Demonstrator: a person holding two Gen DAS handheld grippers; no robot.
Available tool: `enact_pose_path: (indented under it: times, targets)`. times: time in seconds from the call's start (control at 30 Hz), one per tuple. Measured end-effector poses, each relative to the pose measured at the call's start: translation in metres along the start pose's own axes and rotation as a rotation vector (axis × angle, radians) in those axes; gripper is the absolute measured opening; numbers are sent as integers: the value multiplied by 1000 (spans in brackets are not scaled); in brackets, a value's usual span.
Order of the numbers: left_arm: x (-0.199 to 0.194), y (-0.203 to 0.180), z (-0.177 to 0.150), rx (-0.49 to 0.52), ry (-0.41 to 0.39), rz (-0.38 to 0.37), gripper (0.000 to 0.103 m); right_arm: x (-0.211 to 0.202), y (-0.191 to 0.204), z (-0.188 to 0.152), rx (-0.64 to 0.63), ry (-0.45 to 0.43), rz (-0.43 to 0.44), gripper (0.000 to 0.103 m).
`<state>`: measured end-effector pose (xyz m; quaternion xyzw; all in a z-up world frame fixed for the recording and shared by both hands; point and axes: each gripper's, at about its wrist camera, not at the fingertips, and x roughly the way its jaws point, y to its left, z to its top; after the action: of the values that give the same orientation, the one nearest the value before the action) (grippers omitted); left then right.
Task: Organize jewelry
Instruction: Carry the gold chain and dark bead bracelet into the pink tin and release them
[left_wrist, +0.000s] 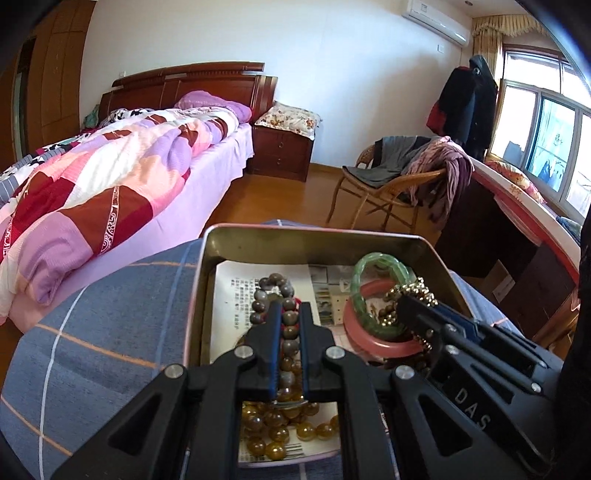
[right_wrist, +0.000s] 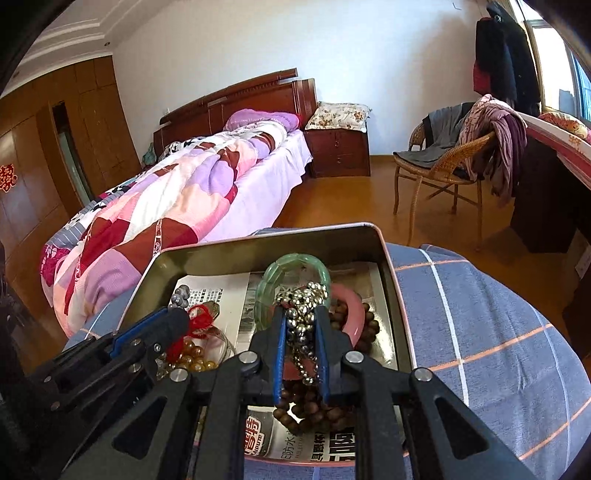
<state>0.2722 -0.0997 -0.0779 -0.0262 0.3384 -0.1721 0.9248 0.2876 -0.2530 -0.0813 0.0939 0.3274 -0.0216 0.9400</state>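
Both views are taken from close above an open tin (left_wrist: 207, 280) (right_wrist: 388, 266), looking forward along the tongs and slightly down. The left wrist view sits left of the right one. The tin, bed (left_wrist: 110, 177) (right_wrist: 177, 199) and wicker chair (left_wrist: 369, 184) (right_wrist: 443, 173) are shared.

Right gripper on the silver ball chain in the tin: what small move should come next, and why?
Probably a short straight lift. The right gripper looks shut on the silver ball chain, which lies over the green bangle and pink bangle in the tin; raising it slowly should free it without dragging them.
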Motion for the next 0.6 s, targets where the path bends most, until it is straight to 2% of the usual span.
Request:
enact_pose_path:
  times: [0.03,0.1,0.2,0.27,0.33,0.47,0.6]
  targets:
    - [0,1,0,-4,2,2,9,0,0,1,-2,1,2,20]
    - [-3,2,1,-19,-4,-7,17,-3,-1,3,9,2,20,34]
    - [-9,4,6,-52,-21,-11,30,-17,-5,8,42,-43,33,39]
    - [-16,8,9,-81,-50,-13,48,-28,-7,13,68,-71,43,39]
    - [-18,13,10,-112,-59,-11,57,-36,-5,15,69,-85,36,41]
    - [-31,16,8,-129,-39,-10,59,-51,-1,12,76,-67,25,49]
    - [-55,13,3,-76,-54,50,65,-70,4,4,76,-61,30,54]
